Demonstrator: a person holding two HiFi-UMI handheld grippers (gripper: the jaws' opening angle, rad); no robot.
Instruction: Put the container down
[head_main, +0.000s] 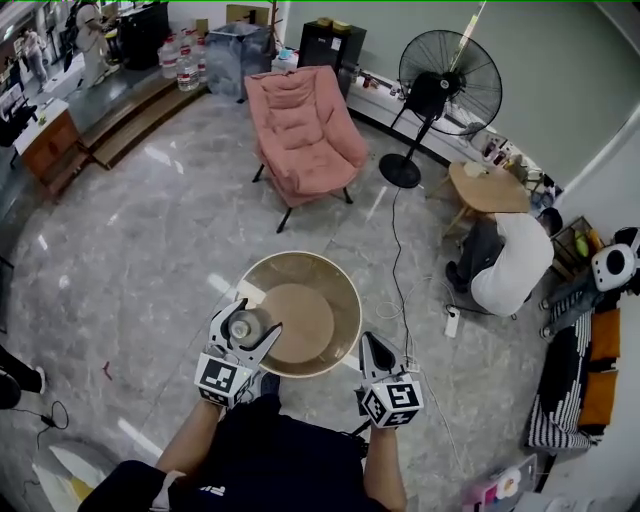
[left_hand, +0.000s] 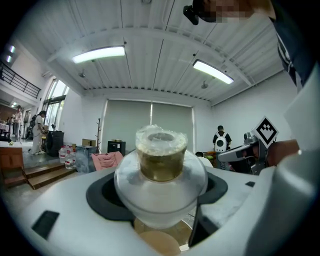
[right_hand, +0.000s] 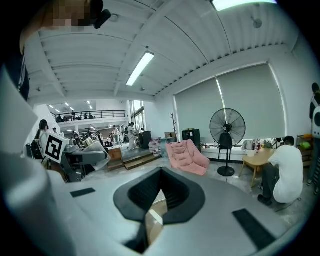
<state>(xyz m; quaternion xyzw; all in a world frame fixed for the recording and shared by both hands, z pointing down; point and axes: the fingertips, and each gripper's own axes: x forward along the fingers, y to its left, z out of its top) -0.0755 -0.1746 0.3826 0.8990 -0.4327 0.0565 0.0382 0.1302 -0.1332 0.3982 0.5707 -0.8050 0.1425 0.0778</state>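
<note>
A clear rounded container (head_main: 243, 326) with a brownish neck and a frosted top sits between the jaws of my left gripper (head_main: 256, 320), which is shut on it. It hangs over the left edge of a round tan table (head_main: 335, 285). The left gripper view shows the container (left_hand: 161, 172) filling the middle, gripped on both sides, with the table top below it. My right gripper (head_main: 369, 343) hovers at the table's right front edge, shut and holding nothing. In the right gripper view its black pads (right_hand: 177, 192) meet, with my right gripper (right_hand: 159, 192) over the table rim.
A pink armchair (head_main: 303, 125) stands beyond the table, with a black floor fan (head_main: 448, 90) to its right. A person in white (head_main: 510, 262) crouches by a small wooden table (head_main: 490, 185). A cable and a power strip (head_main: 451, 322) lie on the marble floor.
</note>
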